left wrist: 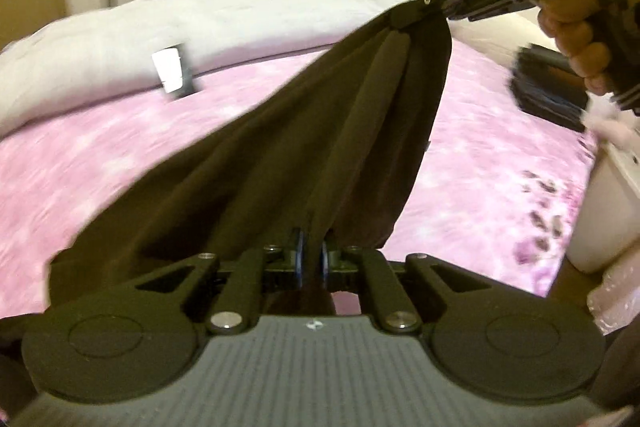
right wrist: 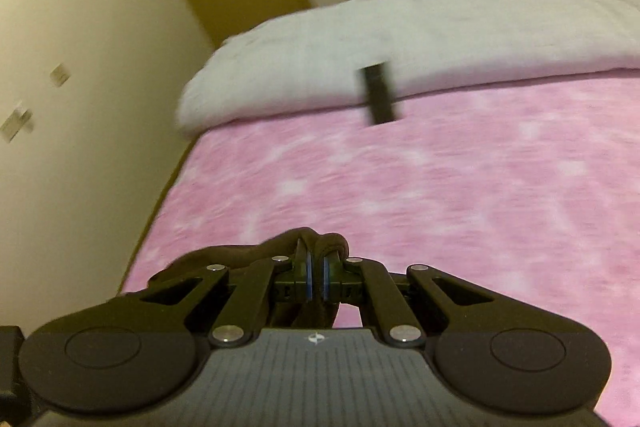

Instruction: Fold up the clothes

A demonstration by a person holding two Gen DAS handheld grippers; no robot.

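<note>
A dark brown garment hangs stretched in the air above the pink bed cover. My left gripper is shut on one edge of it, close to the camera. My right gripper is shut on the far edge, at the upper right of the left wrist view, with the hand behind it. In the right wrist view my right gripper pinches a bunched fold of the garment; the rest of the cloth hangs below, hidden.
A white folded duvet lies along the far side of the bed. A small black and white object lies at its edge, also in the right wrist view. A stack of dark folded clothes sits at the right. Wardrobe doors stand left.
</note>
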